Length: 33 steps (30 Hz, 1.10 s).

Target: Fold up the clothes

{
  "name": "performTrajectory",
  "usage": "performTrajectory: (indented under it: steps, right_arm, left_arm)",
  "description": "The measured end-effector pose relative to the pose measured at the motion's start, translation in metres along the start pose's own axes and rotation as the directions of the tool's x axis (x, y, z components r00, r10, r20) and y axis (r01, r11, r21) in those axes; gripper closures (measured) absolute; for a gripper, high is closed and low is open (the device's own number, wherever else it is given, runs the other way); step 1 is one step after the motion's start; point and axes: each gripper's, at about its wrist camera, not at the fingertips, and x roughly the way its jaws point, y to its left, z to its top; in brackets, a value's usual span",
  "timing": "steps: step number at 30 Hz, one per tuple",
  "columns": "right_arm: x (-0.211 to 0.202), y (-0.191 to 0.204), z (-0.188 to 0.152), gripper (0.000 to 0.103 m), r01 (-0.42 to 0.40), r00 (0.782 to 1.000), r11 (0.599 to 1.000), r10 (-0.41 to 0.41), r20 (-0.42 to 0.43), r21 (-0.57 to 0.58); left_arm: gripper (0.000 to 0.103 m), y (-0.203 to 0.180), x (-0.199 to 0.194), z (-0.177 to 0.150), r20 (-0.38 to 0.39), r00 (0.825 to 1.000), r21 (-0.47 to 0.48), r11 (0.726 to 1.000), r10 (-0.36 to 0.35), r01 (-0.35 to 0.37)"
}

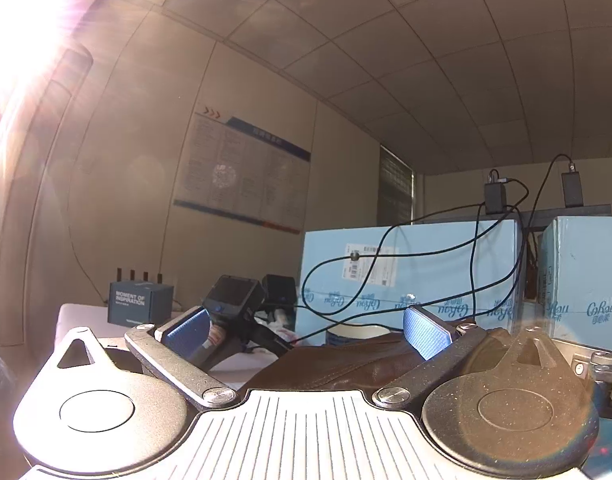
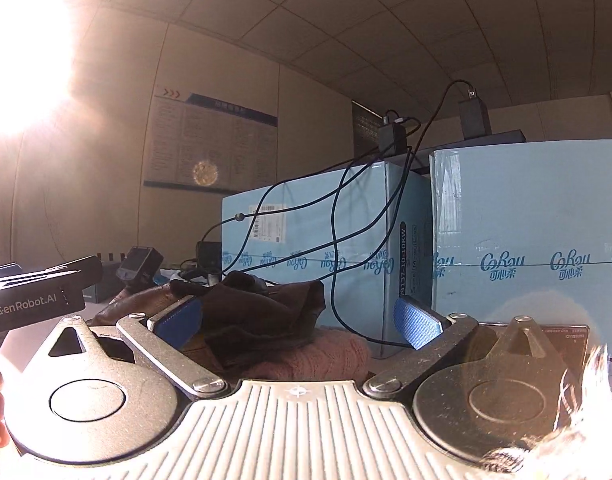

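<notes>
A dark brown garment (image 2: pixel 262 312) lies heaped on a pink knitted one (image 2: pixel 318 356) just ahead of my right gripper (image 2: pixel 298 320), which is open and empty with the heap between its blue pads. In the left wrist view a brown leather-like garment (image 1: pixel 346 364) lies low between the fingers of my left gripper (image 1: pixel 306 332), which is open and holds nothing. Both cameras point level across the table towards the wall.
Two large light-blue cardboard boxes (image 1: pixel 410 272) (image 2: pixel 530 236) stand close ahead, with black cables (image 2: pixel 338 240) and chargers draped over them. A spare gripper device (image 1: pixel 234 300) and a small dark box (image 1: pixel 140 304) sit at left. Strong window glare fills the upper left.
</notes>
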Motion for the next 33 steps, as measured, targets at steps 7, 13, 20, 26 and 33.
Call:
performTrajectory:
  steps: [7,13,20,26,33]
  right_arm:
    - [-0.002,0.003,0.0,0.0,0.018,1.0,1.0,-0.018,-0.004,-0.021]
    - [0.003,0.007,0.0,0.0,0.02,0.999,0.999,-0.021,-0.027,-0.043]
    - [0.0,0.013,-0.001,0.0,0.166,0.986,0.982,-0.168,-0.018,-0.086]
    - [-0.01,0.009,-0.001,0.0,0.154,0.988,0.986,-0.153,0.026,-0.06]
    - [-0.008,0.016,0.0,0.0,0.122,0.993,0.988,-0.121,0.016,-0.092]
  left_arm:
    - [0.0,-0.002,0.0,0.0,-0.004,1.0,0.014,1.0,0.001,-0.001]
    - [0.0,-0.005,0.001,0.0,-0.009,1.0,0.03,1.0,0.0,0.0]
    - [0.0,-0.006,-0.001,0.0,0.004,1.0,0.036,0.999,0.0,0.0]
    - [0.0,-0.007,-0.001,0.0,0.003,1.0,0.042,0.999,0.004,-0.004]
    - [0.0,-0.009,-0.003,0.0,0.012,1.0,0.058,0.998,-0.008,0.007]
